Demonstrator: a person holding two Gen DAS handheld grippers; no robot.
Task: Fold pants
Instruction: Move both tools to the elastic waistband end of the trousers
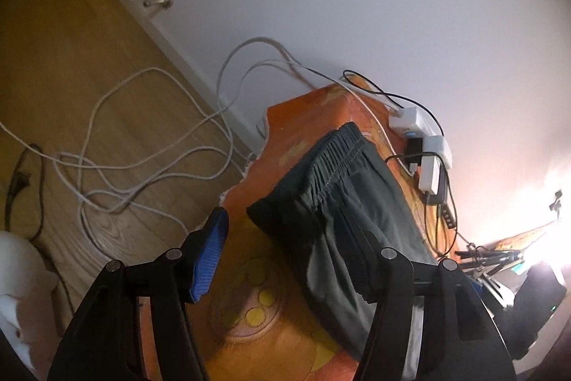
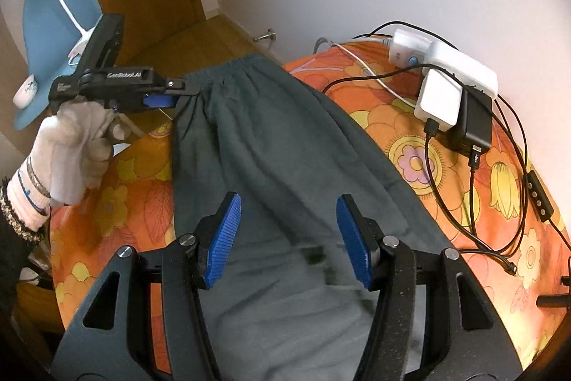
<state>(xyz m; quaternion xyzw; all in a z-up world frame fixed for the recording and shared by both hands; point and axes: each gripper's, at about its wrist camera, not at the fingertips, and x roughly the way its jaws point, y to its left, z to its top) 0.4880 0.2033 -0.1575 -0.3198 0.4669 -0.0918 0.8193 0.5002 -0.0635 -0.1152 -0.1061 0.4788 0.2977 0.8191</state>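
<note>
While spread on the cloth [image 2: 421,145] — pants [image 2: 271,145], both jaws apart.

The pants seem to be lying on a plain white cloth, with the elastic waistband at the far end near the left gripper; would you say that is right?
Not quite: the cloth under the pants is orange with a flower pattern, not plain white, as the right wrist view shows. The rest holds: the elastic waistband lies at the far end, near the left gripper.

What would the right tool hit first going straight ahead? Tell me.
Most likely the dark green pants: the right tool points down at the cloth spread on the floral cover, its blue pads apart. Depth is unclear.
</note>
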